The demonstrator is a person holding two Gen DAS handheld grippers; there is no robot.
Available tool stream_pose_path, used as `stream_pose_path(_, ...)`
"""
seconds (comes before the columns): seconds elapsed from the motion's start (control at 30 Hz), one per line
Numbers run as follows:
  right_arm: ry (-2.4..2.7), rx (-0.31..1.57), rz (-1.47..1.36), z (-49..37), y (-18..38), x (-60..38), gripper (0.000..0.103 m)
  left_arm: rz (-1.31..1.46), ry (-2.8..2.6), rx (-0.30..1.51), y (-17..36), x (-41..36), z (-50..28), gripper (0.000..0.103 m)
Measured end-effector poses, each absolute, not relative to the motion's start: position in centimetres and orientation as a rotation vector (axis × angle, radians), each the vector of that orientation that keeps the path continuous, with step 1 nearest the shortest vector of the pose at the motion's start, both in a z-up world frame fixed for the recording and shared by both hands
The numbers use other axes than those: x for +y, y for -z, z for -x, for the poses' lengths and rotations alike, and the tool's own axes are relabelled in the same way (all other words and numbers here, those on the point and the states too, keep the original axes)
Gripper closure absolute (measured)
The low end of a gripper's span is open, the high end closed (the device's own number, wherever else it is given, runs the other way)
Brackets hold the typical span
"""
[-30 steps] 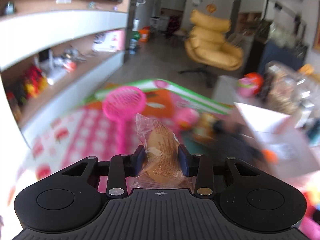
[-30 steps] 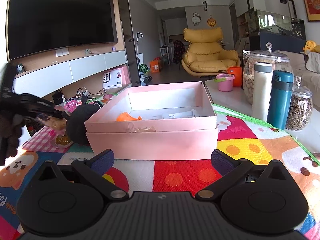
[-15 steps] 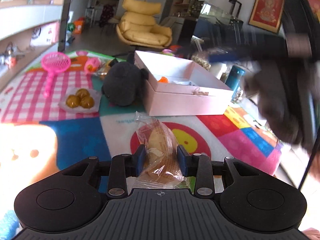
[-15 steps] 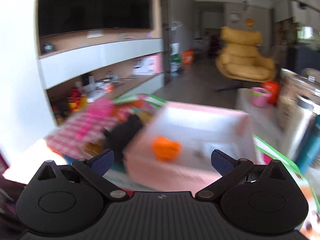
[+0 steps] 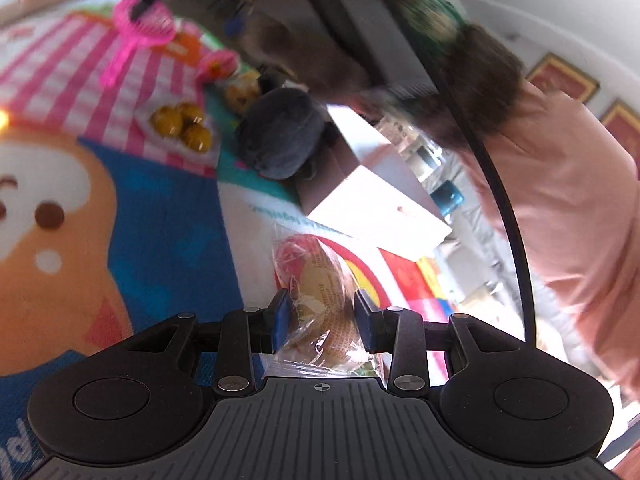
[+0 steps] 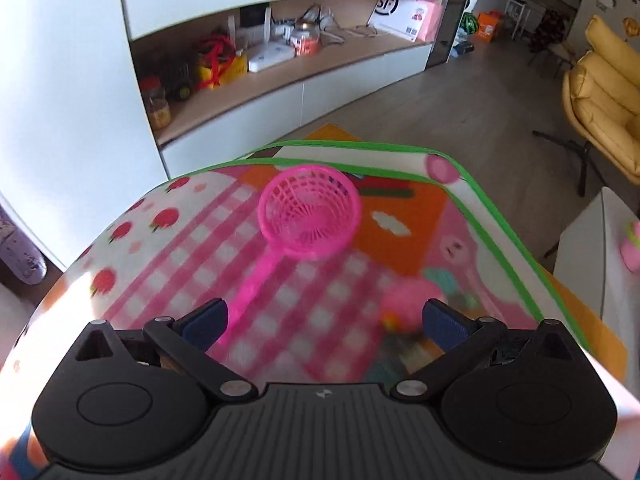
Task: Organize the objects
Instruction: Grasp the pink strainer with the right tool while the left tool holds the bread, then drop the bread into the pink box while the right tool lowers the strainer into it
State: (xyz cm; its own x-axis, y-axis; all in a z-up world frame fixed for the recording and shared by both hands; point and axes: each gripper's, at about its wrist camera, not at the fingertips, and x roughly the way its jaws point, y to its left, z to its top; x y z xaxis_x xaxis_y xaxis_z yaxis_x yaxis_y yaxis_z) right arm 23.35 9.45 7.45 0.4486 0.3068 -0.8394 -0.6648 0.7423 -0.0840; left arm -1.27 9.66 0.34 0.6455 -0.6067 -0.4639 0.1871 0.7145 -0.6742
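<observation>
My left gripper [image 5: 322,316] is shut on a clear-wrapped pastry [image 5: 320,288], held above the colourful play mat [image 5: 168,240]. Ahead of it stands the open pink box [image 5: 376,200], with a dark plush toy [image 5: 280,132] at its left corner. My right gripper [image 6: 320,320] is open and empty, pointing down over the far part of the mat. A pink toy strainer [image 6: 308,212] lies just beyond it, its handle reaching toward the left finger [image 6: 204,320]. A blurred pink toy [image 6: 408,300] sits near the right finger.
A tray of yellow round fruits [image 5: 180,124] and the pink strainer [image 5: 140,32] lie left of the plush. A person in a pink top [image 5: 560,200] fills the right of the left wrist view. A low white shelf unit [image 6: 280,60] and a yellow armchair [image 6: 600,96] stand beyond the mat.
The right gripper swung left from the pink box to above the pink strainer, tilting down. The left gripper, still holding the pastry, turned right and sank toward the mat before the box.
</observation>
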Motion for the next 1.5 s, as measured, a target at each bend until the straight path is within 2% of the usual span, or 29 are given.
stream_pose_path(0.23,-0.516,0.976,0.38,-28.6,-4.2,14.0,0.0,0.662,0.505,0.745,0.1,10.1,1.3,0.065)
stream_pose_path(0.27,-0.518,0.988,0.363,-28.9,-3.8,14.0,0.002,0.664,0.507,0.745,0.2,10.1,1.3,0.065)
stream_pose_path(0.3,-0.524,0.997,0.353,-28.8,-3.8,13.9,0.015,0.657,0.507,0.742,0.2,10.1,1.4,0.065)
stream_pose_path(0.33,-0.54,1.016,0.347,-28.8,-3.6,13.8,0.022,0.647,0.504,0.738,0.1,10.0,1.5,0.064)
stream_pose_path(0.6,-0.678,0.94,0.344,-23.4,-8.1,9.5,0.021,0.621,0.474,0.743,-0.2,9.3,1.6,0.064)
stream_pose_path(0.77,-0.735,0.796,0.296,-16.5,-13.5,2.2,0.021,0.57,0.448,0.753,-1.0,8.0,1.9,0.065)
stream_pose_path(0.93,-0.634,0.669,0.282,-9.0,-15.4,-7.3,0.021,0.469,0.447,0.756,-2.1,5.6,3.0,0.066)
stream_pose_path(1.03,-0.513,0.551,0.334,-4.3,-15.3,-13.1,0.021,0.386,0.435,0.755,-3.3,3.8,3.5,0.066)
stream_pose_path(1.33,-0.372,0.621,0.196,0.8,-9.3,-25.1,0.021,0.218,0.455,0.642,-9.6,-2.4,1.1,0.067)
stream_pose_path(1.5,-0.377,0.562,0.145,1.7,-7.6,-27.5,0.021,0.186,0.392,0.479,-14.5,-4.8,-3.9,0.066)
